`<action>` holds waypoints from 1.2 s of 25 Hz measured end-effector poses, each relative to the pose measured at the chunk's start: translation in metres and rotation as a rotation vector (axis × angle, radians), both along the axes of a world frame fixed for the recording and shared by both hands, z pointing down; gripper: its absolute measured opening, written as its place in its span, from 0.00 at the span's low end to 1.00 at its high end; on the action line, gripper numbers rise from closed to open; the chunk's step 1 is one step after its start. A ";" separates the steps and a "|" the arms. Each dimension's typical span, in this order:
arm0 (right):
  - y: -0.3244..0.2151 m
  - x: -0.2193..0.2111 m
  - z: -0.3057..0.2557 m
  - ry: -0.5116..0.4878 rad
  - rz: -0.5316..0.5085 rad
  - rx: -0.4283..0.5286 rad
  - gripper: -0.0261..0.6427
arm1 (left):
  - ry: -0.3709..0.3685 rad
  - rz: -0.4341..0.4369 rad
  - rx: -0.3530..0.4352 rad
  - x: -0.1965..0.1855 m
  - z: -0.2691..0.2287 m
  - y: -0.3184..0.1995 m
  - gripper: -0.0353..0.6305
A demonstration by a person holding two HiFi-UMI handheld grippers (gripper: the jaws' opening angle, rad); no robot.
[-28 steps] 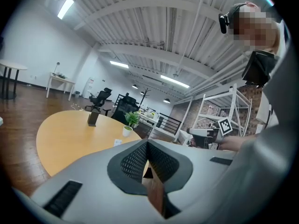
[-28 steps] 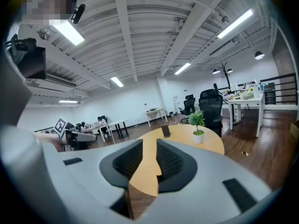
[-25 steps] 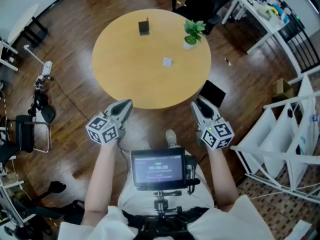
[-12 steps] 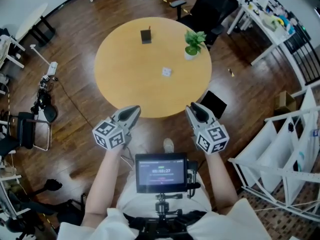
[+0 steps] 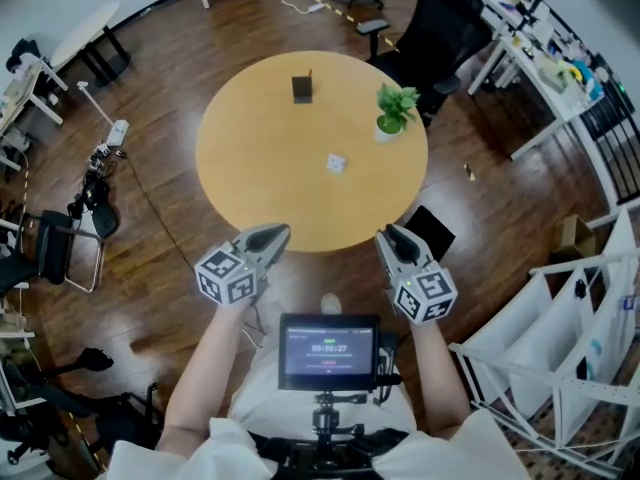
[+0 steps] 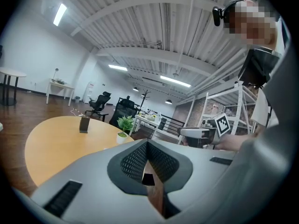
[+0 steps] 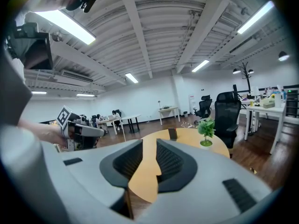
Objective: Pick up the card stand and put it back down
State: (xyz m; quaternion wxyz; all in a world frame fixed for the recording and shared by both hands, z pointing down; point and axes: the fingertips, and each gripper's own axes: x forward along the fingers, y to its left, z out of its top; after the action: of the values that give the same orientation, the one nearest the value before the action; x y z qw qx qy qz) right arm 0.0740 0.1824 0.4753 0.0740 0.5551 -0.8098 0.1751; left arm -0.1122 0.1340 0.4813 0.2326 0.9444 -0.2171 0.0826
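Note:
The card stand (image 5: 302,89) is a small dark upright block on the far side of the round yellow table (image 5: 260,168); it also shows as the card stand (image 6: 84,124) and the card stand (image 7: 172,134). My left gripper (image 5: 272,236) hovers at the table's near edge, its jaws shut with nothing in them (image 6: 147,143). My right gripper (image 5: 393,238) is level with it at the near right edge, jaws open with an empty gap (image 7: 149,148). Both are far from the stand.
A potted plant (image 5: 394,108) and a small white item (image 5: 336,162) sit on the table's right half. A black office chair (image 5: 440,28) stands beyond it. A black flat panel (image 5: 430,230) lies on the floor by the right gripper. White racks (image 5: 540,368) stand at right.
Both grippers have advanced toward the table, and their tips now reach its near edge. The table sits lower and closer in the head view. The jaws look unchanged.

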 end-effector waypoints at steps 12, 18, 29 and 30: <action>0.000 0.037 0.009 -0.013 -0.059 0.000 0.18 | -0.026 -0.064 0.009 0.013 0.002 0.009 0.04; 0.004 0.059 0.017 -0.020 -0.053 -0.007 0.18 | -0.032 -0.092 -0.003 0.016 0.008 0.018 0.04; 0.007 0.090 0.027 -0.006 -0.023 -0.017 0.18 | -0.041 -0.113 -0.011 0.024 0.013 0.018 0.04; 0.007 0.091 0.028 0.000 -0.022 -0.019 0.18 | -0.039 -0.110 -0.010 0.027 0.012 0.018 0.04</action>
State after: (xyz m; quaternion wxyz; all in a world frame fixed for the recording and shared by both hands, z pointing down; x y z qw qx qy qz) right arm 0.1647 0.1898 0.5034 0.0809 0.5452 -0.8143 0.1819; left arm -0.0854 0.1518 0.4931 0.2373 0.9280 -0.2729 0.0892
